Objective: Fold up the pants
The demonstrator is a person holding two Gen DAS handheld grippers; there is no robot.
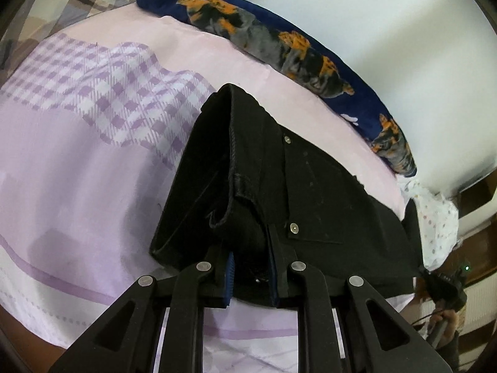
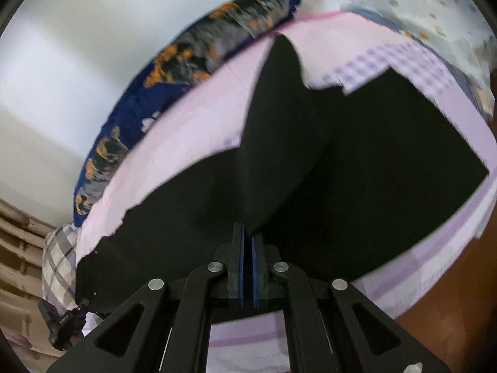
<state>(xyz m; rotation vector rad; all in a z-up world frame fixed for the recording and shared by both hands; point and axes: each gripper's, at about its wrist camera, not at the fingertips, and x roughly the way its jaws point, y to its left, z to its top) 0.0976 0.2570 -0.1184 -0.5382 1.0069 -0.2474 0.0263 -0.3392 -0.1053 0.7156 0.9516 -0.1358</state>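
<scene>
The left hand-held gripper (image 1: 250, 275) pinches the waistband of the black pants (image 1: 279, 180), lifted off the bed (image 1: 77, 161) and doubled lengthwise. In the right view, the right hand-held gripper (image 2: 247, 248) is clamped on a raised ridge of trouser leg, so cross-folds seemingly remain; a patterned blanket (image 2: 186, 49) lies behind.

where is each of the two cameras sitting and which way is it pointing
Left wrist: on the left gripper, angled down along its fingers at the black pants waistband they pinch; the other gripper and a hand at right.
Right wrist: on the right gripper, shut on the pants' fabric.
Shared: pants, pink bedsheet, navy blanket.
</scene>
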